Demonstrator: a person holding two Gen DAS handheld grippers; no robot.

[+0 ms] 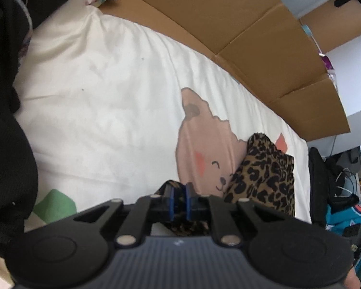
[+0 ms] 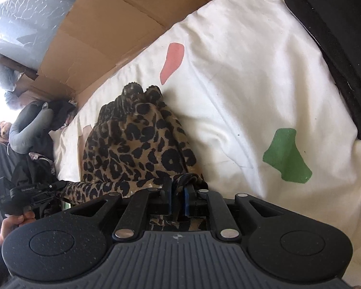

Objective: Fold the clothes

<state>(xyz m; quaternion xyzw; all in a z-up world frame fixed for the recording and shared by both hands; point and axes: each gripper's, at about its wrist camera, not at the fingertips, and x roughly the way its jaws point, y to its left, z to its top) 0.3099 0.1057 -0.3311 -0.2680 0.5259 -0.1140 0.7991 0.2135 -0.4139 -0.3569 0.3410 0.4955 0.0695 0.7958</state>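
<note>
A leopard-print garment [image 2: 137,144] lies bunched on the white bed cover [image 2: 240,84]. My right gripper [image 2: 178,192] is shut on one edge of it, with cloth pinched between the blue pads. In the left wrist view the same garment [image 1: 264,173] lies to the right on the bed cover [image 1: 103,96], over a pink bear print [image 1: 204,144]. My left gripper [image 1: 179,192] is shut on another edge of the garment, and cloth shows between and under its pads. The left gripper also shows at the lower left of the right wrist view [image 2: 31,192], held by a hand.
Flattened brown cardboard [image 1: 252,36] lines the far side of the bed. Dark clothes [image 1: 4,120] are piled at the left in the left wrist view, and a black item [image 2: 337,36] lies at the upper right in the right wrist view. Bags and clutter [image 1: 337,192] stand past the bed's end.
</note>
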